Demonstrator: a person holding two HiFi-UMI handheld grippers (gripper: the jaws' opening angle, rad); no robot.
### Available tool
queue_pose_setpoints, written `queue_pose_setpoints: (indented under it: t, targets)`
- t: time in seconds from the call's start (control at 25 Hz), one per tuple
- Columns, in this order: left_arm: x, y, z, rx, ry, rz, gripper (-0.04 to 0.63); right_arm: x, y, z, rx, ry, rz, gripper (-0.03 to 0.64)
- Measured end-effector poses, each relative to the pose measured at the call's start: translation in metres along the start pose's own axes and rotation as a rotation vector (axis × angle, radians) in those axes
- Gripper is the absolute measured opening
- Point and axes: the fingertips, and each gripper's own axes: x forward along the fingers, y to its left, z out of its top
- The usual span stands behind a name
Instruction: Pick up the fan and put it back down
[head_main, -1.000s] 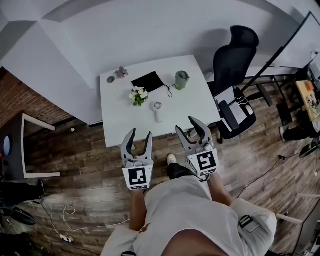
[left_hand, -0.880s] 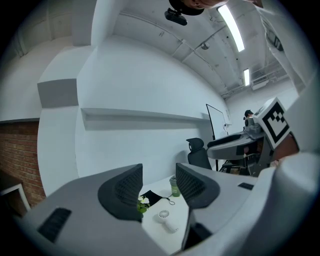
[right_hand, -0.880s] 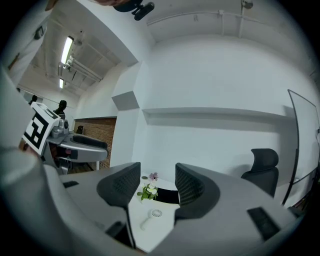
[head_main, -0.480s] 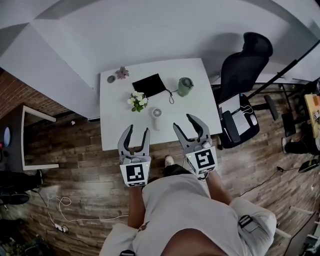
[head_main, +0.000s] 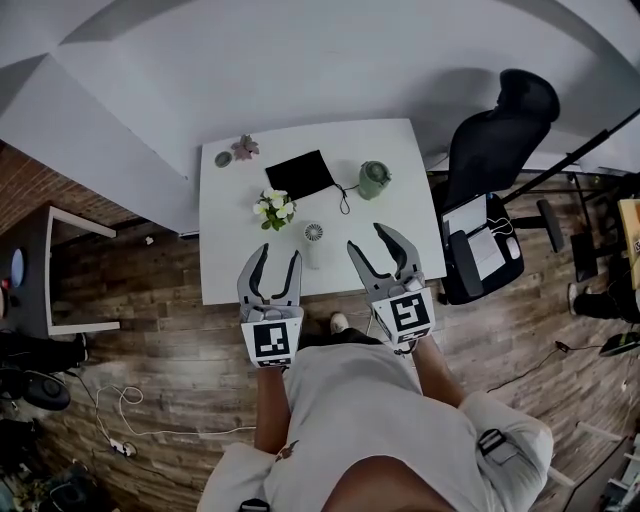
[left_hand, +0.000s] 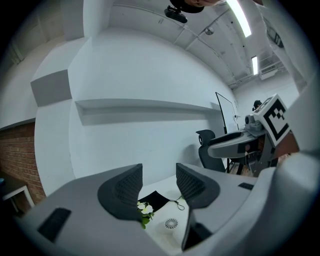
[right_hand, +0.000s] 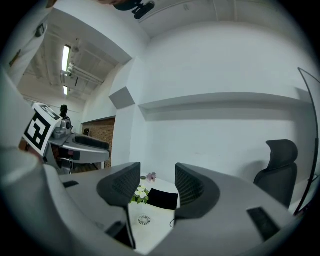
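The fan (head_main: 313, 238) is being seen flat on the desk (head_main: 405, 205), close to the middle of its near edge, long axis front-to-back, handle toward that edge. The left hand-held gripper (head_main: 278, 256) and right hand-held gripper (head_main: 368, 238) are being held at that edge, jaws apart, nothing between them. The fan is being flanked, judged marginally nearer the left. White flowers (head_main: 273, 207) are being noted just beside its head, toward the desk's left, so the handle end is judged freer.

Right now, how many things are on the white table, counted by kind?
Flowers: 2, white flowers and pink flower
Handheld fan: 1
Black pouch: 1
Green cup: 1
Small round grey thing: 1
Total: 6
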Motion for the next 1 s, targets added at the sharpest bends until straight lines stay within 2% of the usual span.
queue_pose_setpoints:
  t: [0.44, 1.0]
  targets:
    - [0.039, 0.006, -0.025, -0.013, 0.043, -0.034, 0.207, 0.037, -0.013, -0.028, 0.012, 0.056, 0.011, 0.219]
    - [0.096, 0.012, -0.091, -0.068, 0.175, -0.175, 0.221, 0.094, -0.02, -0.086, 0.04, 0.213, 0.029, 0.219]
